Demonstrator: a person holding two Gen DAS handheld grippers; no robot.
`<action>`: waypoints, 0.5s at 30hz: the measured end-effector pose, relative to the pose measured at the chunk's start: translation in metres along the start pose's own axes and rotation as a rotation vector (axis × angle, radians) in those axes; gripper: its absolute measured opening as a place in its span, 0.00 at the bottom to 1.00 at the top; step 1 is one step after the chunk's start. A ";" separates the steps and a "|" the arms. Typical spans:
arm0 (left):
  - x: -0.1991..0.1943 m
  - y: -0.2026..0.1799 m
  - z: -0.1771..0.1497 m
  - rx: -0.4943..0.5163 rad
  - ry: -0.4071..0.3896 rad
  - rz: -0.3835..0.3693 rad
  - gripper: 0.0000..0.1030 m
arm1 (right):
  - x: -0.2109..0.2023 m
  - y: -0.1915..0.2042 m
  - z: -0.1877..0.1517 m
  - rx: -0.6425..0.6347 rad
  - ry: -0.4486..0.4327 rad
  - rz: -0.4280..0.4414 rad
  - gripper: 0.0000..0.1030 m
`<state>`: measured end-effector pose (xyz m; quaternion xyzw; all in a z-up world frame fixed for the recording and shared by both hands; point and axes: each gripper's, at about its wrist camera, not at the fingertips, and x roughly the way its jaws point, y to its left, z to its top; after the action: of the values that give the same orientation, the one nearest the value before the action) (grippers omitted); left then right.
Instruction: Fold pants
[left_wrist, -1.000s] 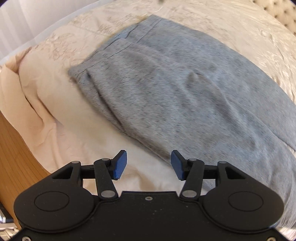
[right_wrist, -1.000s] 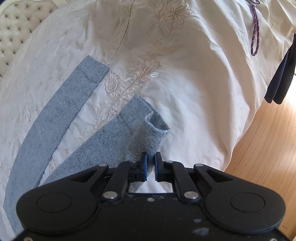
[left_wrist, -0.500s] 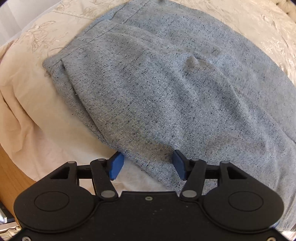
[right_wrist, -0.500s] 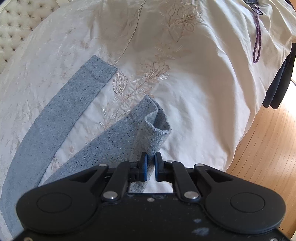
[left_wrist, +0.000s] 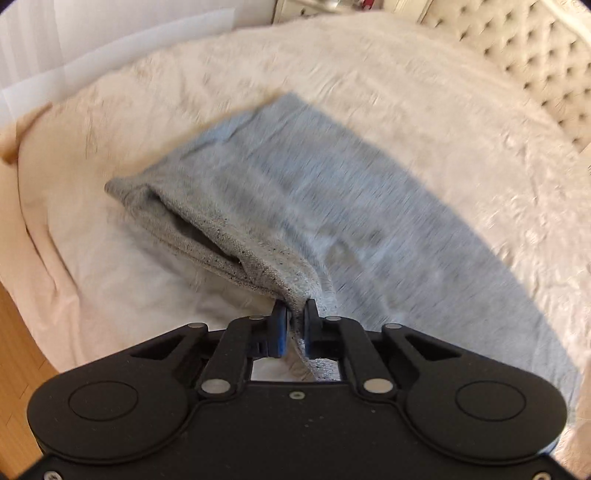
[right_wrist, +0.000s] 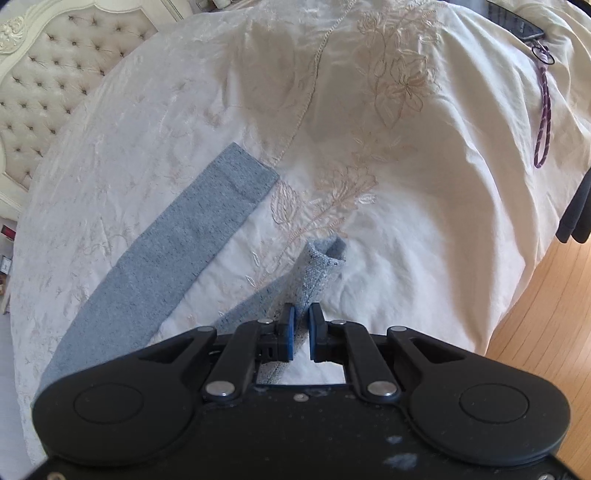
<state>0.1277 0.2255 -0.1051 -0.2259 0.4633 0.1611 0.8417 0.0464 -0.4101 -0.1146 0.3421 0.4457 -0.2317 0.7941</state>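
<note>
Left gripper (left_wrist: 294, 322) jaws pinched the pants (left_wrist: 332, 206) waist edge, right gripper (right_wrist: 300, 330) jaws pinched one leg's cuff, speckled grey knit spread ahead over the embroidered cream bed (right_wrist: 424, 229)

We see the pants (left_wrist: 332, 206) smeared by motion blur, their far end running off the bedspread's (left_wrist: 424, 92) right side, out of frame.

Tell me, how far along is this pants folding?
Early on. Done: both grips are made. The left gripper is shut on the waist end of the grey pants, lifting that edge off the bedspread. The right gripper is shut on the near leg cuff, raised. Left to do: the far leg lies flat and apart, so no fold is visible yet.
</note>
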 end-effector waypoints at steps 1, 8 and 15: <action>-0.009 -0.003 0.004 0.003 -0.027 -0.011 0.11 | -0.005 0.000 0.004 0.004 -0.009 0.019 0.08; -0.005 0.008 -0.021 0.026 -0.012 0.072 0.10 | -0.027 -0.013 0.007 0.024 -0.039 0.092 0.08; 0.002 0.022 -0.041 -0.005 0.022 0.118 0.09 | 0.002 -0.035 -0.012 0.074 0.065 0.040 0.08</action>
<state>0.0890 0.2222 -0.1309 -0.2020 0.4848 0.2091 0.8249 0.0174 -0.4238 -0.1325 0.3876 0.4557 -0.2209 0.7703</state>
